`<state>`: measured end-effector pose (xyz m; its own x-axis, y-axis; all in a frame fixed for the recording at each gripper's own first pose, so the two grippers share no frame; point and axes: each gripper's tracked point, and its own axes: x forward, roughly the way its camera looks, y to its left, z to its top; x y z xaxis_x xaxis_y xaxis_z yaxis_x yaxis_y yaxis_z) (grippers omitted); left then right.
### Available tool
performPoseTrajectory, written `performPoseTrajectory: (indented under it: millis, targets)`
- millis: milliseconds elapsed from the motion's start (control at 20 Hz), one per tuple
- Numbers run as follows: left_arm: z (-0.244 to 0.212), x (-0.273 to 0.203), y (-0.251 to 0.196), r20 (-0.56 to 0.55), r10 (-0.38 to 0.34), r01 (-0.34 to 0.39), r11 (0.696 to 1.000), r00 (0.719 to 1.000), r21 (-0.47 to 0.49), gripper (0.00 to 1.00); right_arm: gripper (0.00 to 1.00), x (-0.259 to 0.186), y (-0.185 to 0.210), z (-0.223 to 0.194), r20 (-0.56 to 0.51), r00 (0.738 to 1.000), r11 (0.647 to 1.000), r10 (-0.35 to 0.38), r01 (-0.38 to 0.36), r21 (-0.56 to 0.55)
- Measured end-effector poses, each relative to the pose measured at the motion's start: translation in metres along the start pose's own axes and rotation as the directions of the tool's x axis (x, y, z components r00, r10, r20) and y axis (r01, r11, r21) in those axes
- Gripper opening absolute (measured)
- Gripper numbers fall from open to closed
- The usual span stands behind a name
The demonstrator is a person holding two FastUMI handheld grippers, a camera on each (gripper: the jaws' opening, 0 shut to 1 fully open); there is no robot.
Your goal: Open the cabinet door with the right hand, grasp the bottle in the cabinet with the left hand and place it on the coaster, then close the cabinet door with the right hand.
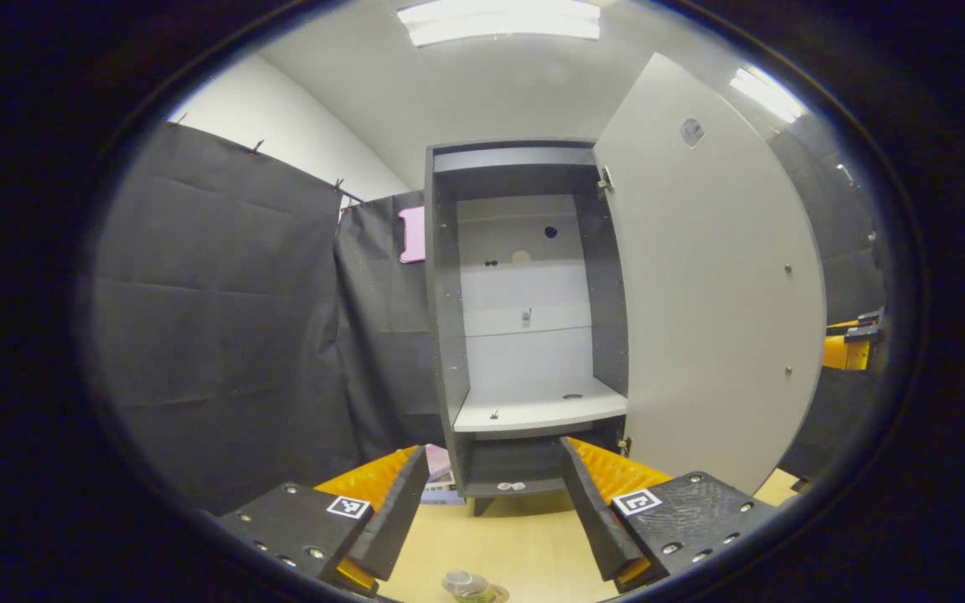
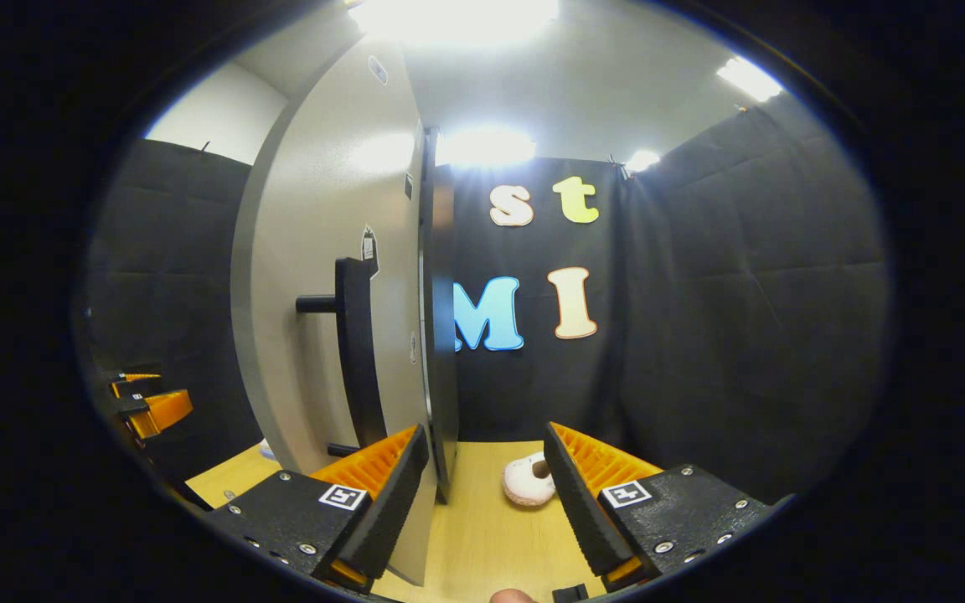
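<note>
The cabinet stands ahead with its pale door swung wide to the right, and its shelf is bare. My left gripper is open, and just below its fingers the top of the bottle stands on the wooden table, its base hidden. In the right gripper view the door's outer face and its black bar handle are on the left. My right gripper is open, holding nothing, with the door's lower edge beside its left finger.
A white ring-shaped object lies on the wooden table ahead of the right gripper. A pink item hangs left of the cabinet. Black cloth walls close in all sides. The other gripper shows far left, and the right one behind the door.
</note>
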<state>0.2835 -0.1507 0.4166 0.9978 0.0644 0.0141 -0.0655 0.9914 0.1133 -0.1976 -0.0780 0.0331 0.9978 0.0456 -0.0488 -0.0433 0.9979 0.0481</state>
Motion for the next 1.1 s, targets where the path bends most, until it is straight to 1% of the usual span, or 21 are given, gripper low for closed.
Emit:
performPoseTrajectory:
  millis: [50, 100, 150, 200, 300, 350, 400, 500, 550, 650, 700, 750, 800, 850, 900, 950, 1100]
  targets:
    - [0.002, -0.002, 0.005, 0.010, -0.003, 0.003, 1.000, 1.000, -0.007, 0.89, 0.87, -0.001, 0.002, 0.000, -0.007, 1.000, 1.000, 0.000, 0.000, 0.006]
    - [0.005, -0.006, 0.008, 0.016, 0.001, -0.001, 1.000, 1.000, -0.001, 0.89, 0.84, -0.001, 0.001, 0.000, -0.017, 1.000, 1.000, -0.009, 0.009, 0.009]
    - [0.007, -0.007, 0.013, 0.021, 0.002, -0.002, 1.000, 1.000, 0.008, 0.81, 0.83, -0.003, 0.002, 0.000, -0.021, 1.000, 1.000, -0.019, 0.019, 0.006]
    - [0.009, -0.007, 0.017, 0.026, 0.005, -0.005, 1.000, 1.000, 0.009, 0.89, 0.86, -0.003, 0.003, 0.001, -0.021, 0.999, 1.000, -0.029, 0.029, 0.004]
    - [0.008, 0.001, 0.031, 0.028, 0.011, -0.011, 1.000, 1.000, -0.007, 0.89, 0.86, -0.005, 0.006, 0.005, 0.005, 0.999, 0.998, -0.053, 0.053, 0.026]
    - [0.006, 0.006, 0.037, 0.025, 0.012, -0.012, 1.000, 1.000, -0.012, 0.89, 0.83, -0.006, 0.008, 0.009, 0.027, 0.997, 0.997, -0.068, 0.067, 0.034]
    - [0.005, 0.010, 0.040, 0.026, 0.009, -0.008, 1.000, 1.000, -0.016, 0.89, 0.86, -0.006, 0.009, 0.011, 0.041, 0.996, 0.997, -0.080, 0.079, 0.026]
    - [0.002, 0.017, 0.046, 0.023, 0.000, 0.001, 1.000, 1.000, -0.012, 0.89, 0.86, -0.007, 0.014, 0.011, 0.048, 0.994, 0.995, -0.096, 0.096, 0.011]
    - [0.001, 0.021, 0.047, 0.021, -0.009, 0.009, 1.000, 1.000, -0.010, 0.89, 0.83, -0.008, 0.018, 0.009, 0.044, 0.994, 0.995, -0.095, 0.095, 0.009]
    - [-0.001, 0.032, 0.046, 0.024, -0.029, 0.030, 0.999, 0.999, -0.024, 0.89, 0.83, -0.006, 0.032, 0.008, 0.031, 0.997, 0.997, -0.074, 0.074, 0.009]
    - [-0.001, 0.036, 0.046, 0.027, -0.037, 0.037, 0.999, 0.999, -0.032, 0.89, 0.86, -0.006, 0.039, 0.008, 0.026, 0.998, 0.998, -0.060, 0.059, 0.003]
    - [0.000, 0.041, 0.046, 0.031, -0.042, 0.043, 0.998, 0.999, -0.037, 0.89, 0.86, -0.006, 0.048, 0.010, 0.024, 0.999, 0.999, -0.044, 0.045, -0.008]
    - [-0.001, 0.046, 0.045, 0.039, -0.047, 0.049, 0.998, 0.998, -0.044, 0.85, 0.86, -0.005, 0.056, 0.014, 0.029, 0.999, 0.999, -0.031, 0.032, -0.012]
    - [0.000, 0.051, 0.046, 0.044, -0.049, 0.051, 0.998, 0.998, -0.048, 0.89, 0.86, -0.005, 0.064, 0.017, 0.041, 0.999, 1.000, -0.018, 0.019, -0.009]
    - [0.001, 0.054, 0.045, 0.048, -0.052, 0.054, 0.997, 0.997, -0.049, 0.89, 0.84, -0.005, 0.073, 0.018, 0.047, 0.999, 1.000, -0.007, 0.007, -0.008]
    - [0.002, 0.054, 0.044, 0.052, -0.057, 0.059, 0.997, 0.997, -0.050, 0.89, 0.86, -0.003, 0.081, 0.019, 0.049, 0.999, 1.000, 0.004, -0.003, -0.007]
    - [0.001, 0.055, 0.047, 0.047, -0.057, 0.059, 0.997, 0.997, -0.042, 0.89, 0.86, 0.003, 0.105, 0.017, 0.047, 0.998, 0.999, 0.049, -0.049, -0.001]
